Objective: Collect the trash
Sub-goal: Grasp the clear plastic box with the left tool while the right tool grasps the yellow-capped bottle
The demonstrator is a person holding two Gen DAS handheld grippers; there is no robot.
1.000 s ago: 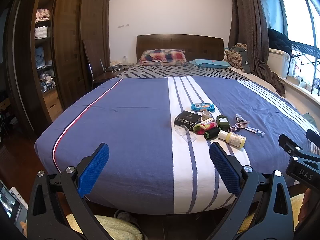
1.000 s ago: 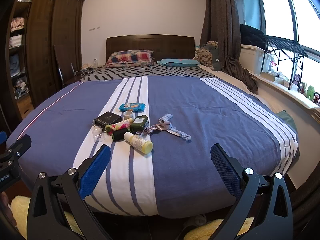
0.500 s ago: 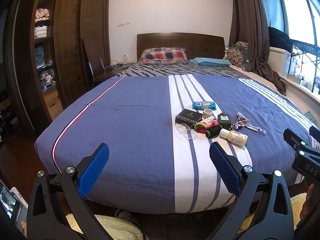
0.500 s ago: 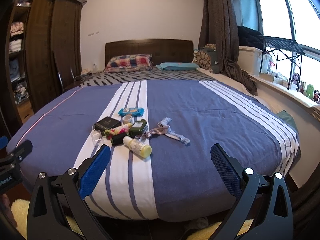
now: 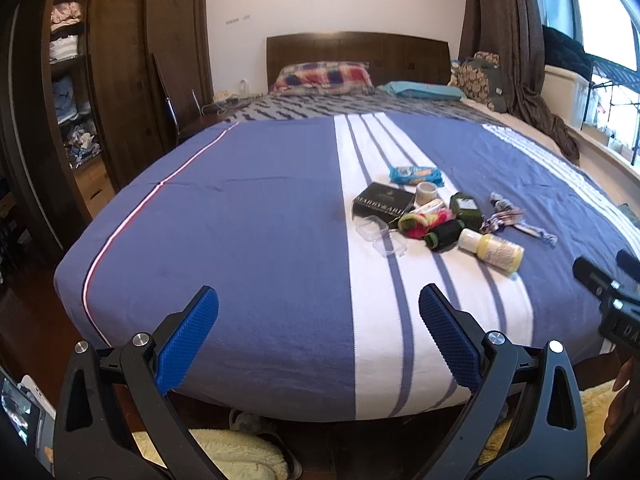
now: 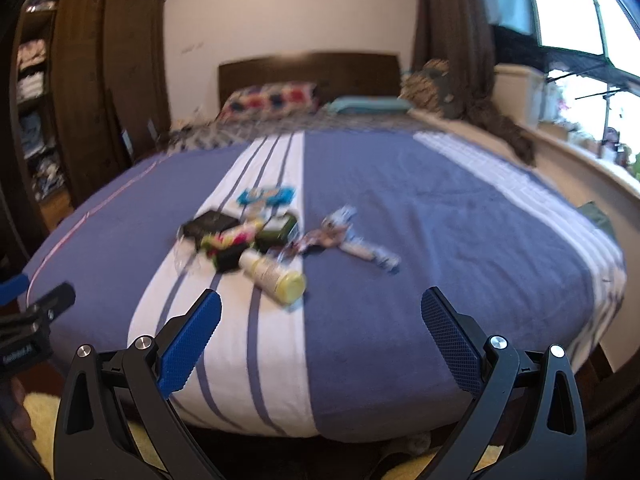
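A cluster of trash lies on the white stripe of the blue bedspread (image 5: pixel 248 216): a blue snack wrapper (image 5: pixel 416 175), a black box (image 5: pixel 382 203), a clear plastic case (image 5: pixel 380 235), a dark green bottle (image 5: pixel 466 210), a yellow bottle (image 5: pixel 494 250) on its side, and a crumpled wrapper strip (image 5: pixel 508 220). My left gripper (image 5: pixel 318 338) is open and empty at the bed's foot. My right gripper (image 6: pixel 320 340) is open and empty, with the yellow bottle (image 6: pixel 276 276) just ahead. The right wrist view is blurred.
A wooden wardrobe (image 5: pixel 120 72) with open shelves stands left of the bed. Pillows (image 5: pixel 324 74) and a headboard are at the far end. Curtains (image 5: pixel 500 20) and a window ledge run along the right. A fluffy yellow rug (image 5: pixel 240 456) lies on the floor below.
Both grippers have moved forward and closer to the bed; the pile looks larger and nearer. The right wrist view has become blurred from motion. Both grippers stay open.
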